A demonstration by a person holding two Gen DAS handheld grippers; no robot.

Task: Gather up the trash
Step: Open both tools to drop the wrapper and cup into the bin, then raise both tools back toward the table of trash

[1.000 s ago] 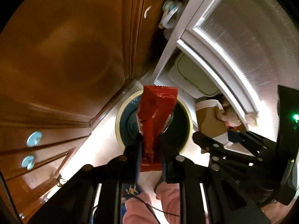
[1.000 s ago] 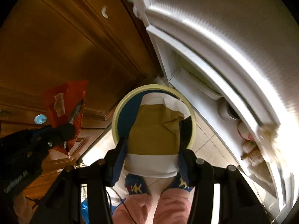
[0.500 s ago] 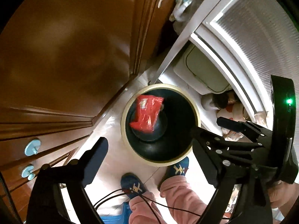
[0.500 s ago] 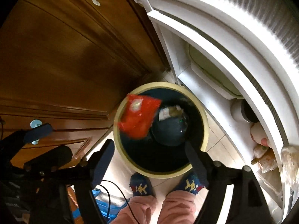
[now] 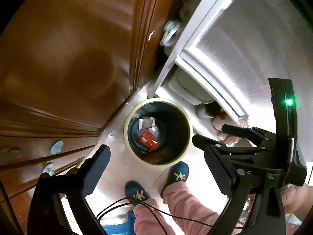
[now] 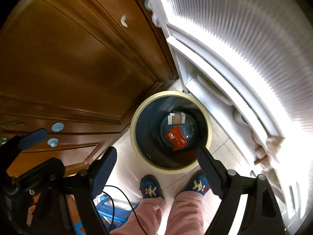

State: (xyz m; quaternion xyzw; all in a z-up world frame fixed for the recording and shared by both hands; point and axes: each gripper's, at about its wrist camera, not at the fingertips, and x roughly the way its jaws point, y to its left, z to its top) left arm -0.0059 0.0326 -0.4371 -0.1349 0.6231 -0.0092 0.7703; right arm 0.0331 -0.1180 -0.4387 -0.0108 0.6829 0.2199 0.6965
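Observation:
A round dark bin with a cream rim point(image 5: 129, 117) point(image 6: 137, 117) stands on the floor below both grippers. A red wrapper point(image 5: 149, 139) point(image 6: 176, 138) and a brown and white packet point(image 5: 145, 123) point(image 6: 177, 119) lie at its bottom. My left gripper point(image 5: 154, 166) is open and empty above the bin. My right gripper point(image 6: 156, 168) is open and empty above the bin. The right gripper's fingers point(image 5: 217, 146) also show at the right of the left wrist view, and the left gripper's finger point(image 6: 32, 138) at the left of the right wrist view.
Brown wooden cabinet doors point(image 5: 68, 58) point(image 6: 68, 58) with blue knobs point(image 5: 56, 146) stand left of the bin. A white ribbed door point(image 5: 244, 49) point(image 6: 244, 49) is on the right. The person's feet in blue socks point(image 5: 178, 173) point(image 6: 150, 188) stand on pale floor tiles near the bin.
Both grippers opened. The red wrapper left the left gripper and the brown and white packet left the right gripper; both fell to the bin's bottom. Both grippers rose away from the bin.

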